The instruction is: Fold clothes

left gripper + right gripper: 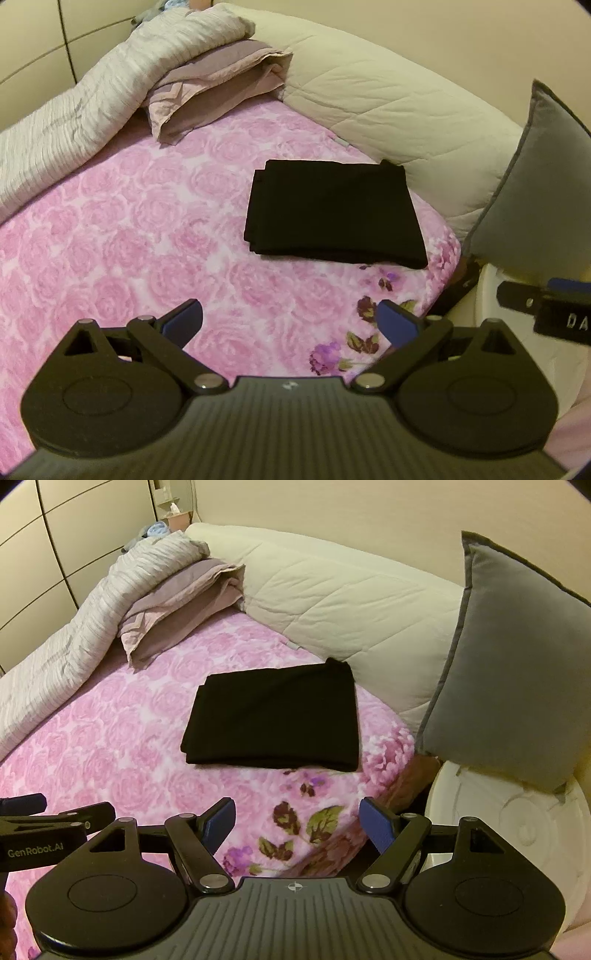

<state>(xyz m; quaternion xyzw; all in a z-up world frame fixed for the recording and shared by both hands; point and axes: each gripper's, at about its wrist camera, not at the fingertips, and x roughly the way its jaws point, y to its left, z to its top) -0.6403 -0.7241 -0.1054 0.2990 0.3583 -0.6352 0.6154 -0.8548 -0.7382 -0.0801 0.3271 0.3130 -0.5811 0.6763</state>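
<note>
A black garment (334, 212) (273, 720) lies folded into a neat rectangle on the pink rose-patterned bedspread (129, 229) (110, 731), near the bed's right edge. My left gripper (290, 321) hovers open above the spread, well short of the garment, with nothing between its blue pads. My right gripper (297, 823) is also open and empty, held over the bed's near corner in front of the garment. Part of the right gripper (546, 306) shows at the right edge of the left wrist view, and the left gripper (44, 812) shows at the left edge of the right wrist view.
A cream quilted cushion (388, 99) (351, 605) runs along the wall behind the garment. A striped grey duvet (92, 99) and a mauve pillow (218, 85) are piled at the back left. A grey pillow (509, 672) leans on a white round stand (517, 823) right of the bed.
</note>
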